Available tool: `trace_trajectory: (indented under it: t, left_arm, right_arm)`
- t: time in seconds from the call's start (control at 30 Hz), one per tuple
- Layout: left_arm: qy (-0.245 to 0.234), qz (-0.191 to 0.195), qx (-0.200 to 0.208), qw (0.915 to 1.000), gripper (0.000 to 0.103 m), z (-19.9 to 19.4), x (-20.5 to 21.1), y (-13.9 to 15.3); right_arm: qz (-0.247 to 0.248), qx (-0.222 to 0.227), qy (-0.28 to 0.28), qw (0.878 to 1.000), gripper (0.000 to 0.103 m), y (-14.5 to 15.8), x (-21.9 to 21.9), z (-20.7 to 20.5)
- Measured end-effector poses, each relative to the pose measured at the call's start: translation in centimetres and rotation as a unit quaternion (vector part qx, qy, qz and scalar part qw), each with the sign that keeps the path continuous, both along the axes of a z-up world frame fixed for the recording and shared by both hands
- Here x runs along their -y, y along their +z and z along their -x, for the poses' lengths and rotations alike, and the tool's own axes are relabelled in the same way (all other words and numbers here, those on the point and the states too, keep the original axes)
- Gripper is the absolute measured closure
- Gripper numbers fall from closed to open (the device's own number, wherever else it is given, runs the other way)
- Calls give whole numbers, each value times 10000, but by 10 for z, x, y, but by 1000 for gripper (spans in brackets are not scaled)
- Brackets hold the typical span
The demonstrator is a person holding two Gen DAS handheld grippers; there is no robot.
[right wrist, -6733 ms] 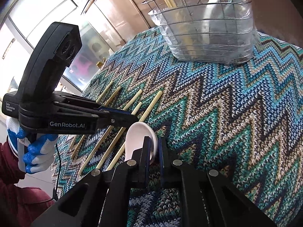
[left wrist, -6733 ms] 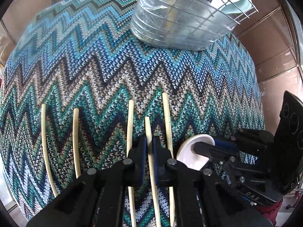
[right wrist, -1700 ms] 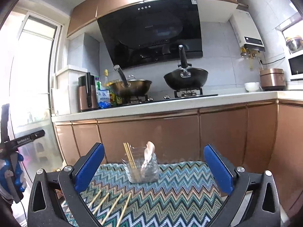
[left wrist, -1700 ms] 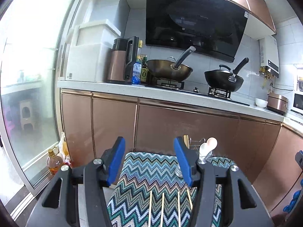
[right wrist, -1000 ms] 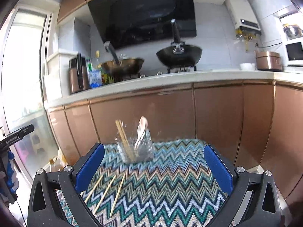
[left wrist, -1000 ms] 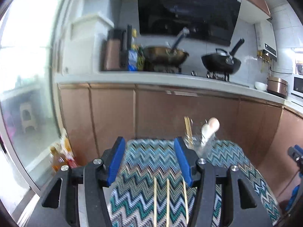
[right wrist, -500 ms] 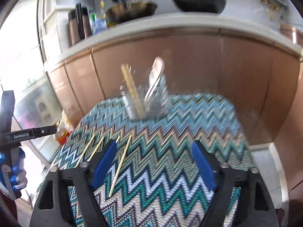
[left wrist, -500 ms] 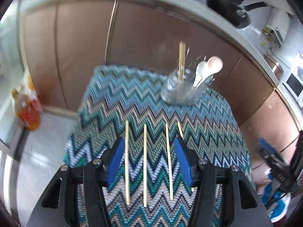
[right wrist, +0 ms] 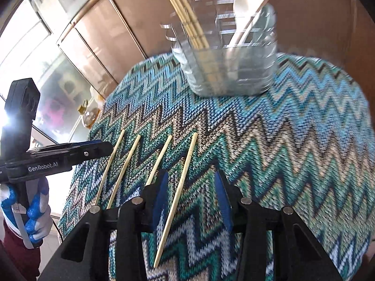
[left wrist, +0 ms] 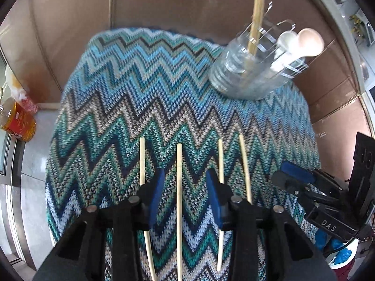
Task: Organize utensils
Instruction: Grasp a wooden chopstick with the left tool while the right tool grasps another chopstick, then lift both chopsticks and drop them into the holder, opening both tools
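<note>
Several pale chopsticks lie side by side on the zigzag cloth. My left gripper is open and empty, its jaws either side of one chopstick, just above the cloth. My right gripper is open and empty over the rightmost chopstick, which also shows in the left wrist view. A clear holder with a wire frame stands at the far right of the table, also in the right wrist view. It holds upright chopsticks and white spoons.
The table is small; its cloth edges drop off on all sides. Brown cabinet fronts stand close behind it. An oil bottle stands on the floor to the left. The right gripper's body shows at the table's right edge.
Both grippers have come down from a raised, level view of the kitchen to just over the chopsticks on the cloth. The right gripper's jaws have narrowed. The spoon lies in the holder now.
</note>
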State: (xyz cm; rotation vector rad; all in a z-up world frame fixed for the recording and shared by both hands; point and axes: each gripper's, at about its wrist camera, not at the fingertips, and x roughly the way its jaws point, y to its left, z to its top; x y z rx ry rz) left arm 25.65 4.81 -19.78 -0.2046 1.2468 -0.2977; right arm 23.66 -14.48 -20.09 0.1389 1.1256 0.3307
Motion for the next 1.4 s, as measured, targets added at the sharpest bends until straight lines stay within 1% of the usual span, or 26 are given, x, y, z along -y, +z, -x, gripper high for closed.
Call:
trace_trajectory:
  t: [0.17, 0.23, 0.27, 0.33, 0.4, 0.53, 0.57, 0.6, 0.77, 0.9, 1.0, 1.1, 1.2, 1.3, 1.4]
  left_arm:
    - [-112, -138, -289, 9994, 76, -14, 9, -17]
    - [-165, -159, -371, 9990, 79, -18, 12, -21]
    - [-195, -166, -394, 9989, 82, -19, 14, -23]
    - [-265, -185, -455, 9984, 85, -20, 18, -26]
    - [-306, -227, -488, 9981, 87, -21, 22, -29]
    - [-344, -303, -627, 9970, 89, -22, 28, -40]
    - [-331, -295, -681, 9967, 91, -22, 28, -44]
    - [-313, -284, -659, 9969, 93, -22, 28, -45]
    - [-302, -216, -639, 9973, 95, -23, 28, -46]
    - [-295, -229, -609, 9974, 96, -23, 26, -45]
    - [-241, -257, -633, 9974, 98, -21, 24, -46]
    - [-196, -301, -713, 9968, 98, -22, 26, -46]
    - [-106, -193, -819, 9964, 98, -27, 25, -45]
    - [-40, -153, -692, 9975, 98, -29, 19, -37]
    - [30, -75, -582, 9983, 98, -24, 12, -28]
  right_arm:
    - [32, -232, 132, 9996, 67, -11, -7, -19]
    - [87, -313, 205, 9993, 67, -14, -11, -25]
    - [105, -360, 232, 9990, 68, -16, -13, -29]
    - [106, -472, 265, 9985, 70, -20, -17, -36]
    - [161, -570, 272, 9979, 73, -25, -18, -43]
    - [319, -723, 287, 9965, 76, -36, -29, -53]
    - [357, -763, 313, 9960, 76, -39, -31, -55]
    - [393, -782, 333, 9956, 77, -41, -33, -55]
    - [642, -825, 428, 9936, 78, -47, -43, -57]
    - [797, -823, 368, 9927, 86, -51, -50, -60]
    - [759, -866, 266, 9930, 91, -55, -55, -63]
    - [673, -932, 160, 9932, 93, -55, -47, -64]
    - [509, -952, 51, 9941, 96, -49, -33, -58]
    - [400, -837, 4, 9957, 97, -39, -28, -46]
    - [301, -621, 2, 9976, 97, -24, -23, -30]
